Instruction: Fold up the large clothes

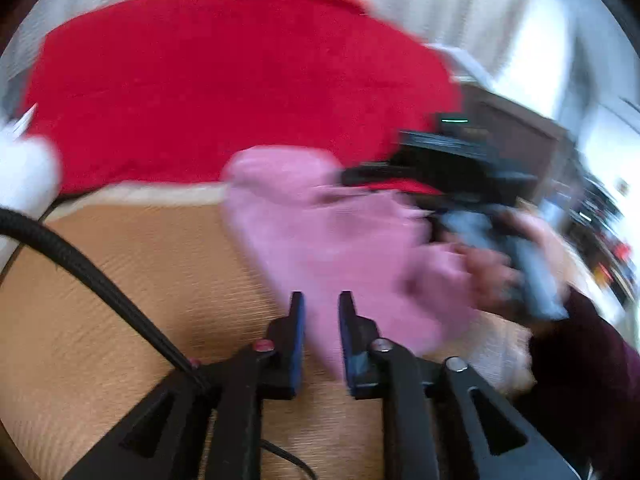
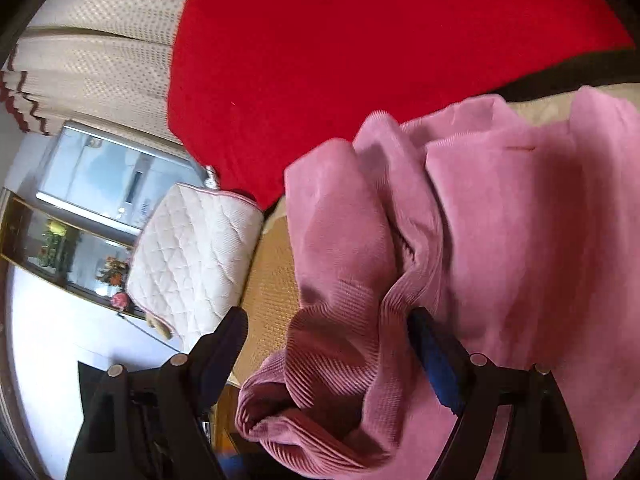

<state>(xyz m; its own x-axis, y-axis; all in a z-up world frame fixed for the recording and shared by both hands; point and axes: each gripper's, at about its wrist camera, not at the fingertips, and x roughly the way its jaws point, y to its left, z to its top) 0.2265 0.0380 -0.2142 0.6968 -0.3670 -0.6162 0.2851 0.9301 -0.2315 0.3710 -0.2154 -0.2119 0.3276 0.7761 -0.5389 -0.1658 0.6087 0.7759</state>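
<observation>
Right tongs (image 2: 328, 344) astride pink garment (image 2: 500, 240)

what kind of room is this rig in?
Likely a home living room or bedroom. Patterned curtains hang behind, a quilted cushion sits on a woven mat, and a glass cabinet holds ornaments.

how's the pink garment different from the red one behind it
The pink garment is ribbed corduroy, bunched into folds; the red one looks smooth and lies spread flat. The pink one sits at the near edge, a fold of it between the right gripper and its wide-open jaws; the red one lies further back, untouched. In the left wrist view the red covers more area. Both rest on the same surface.
</observation>
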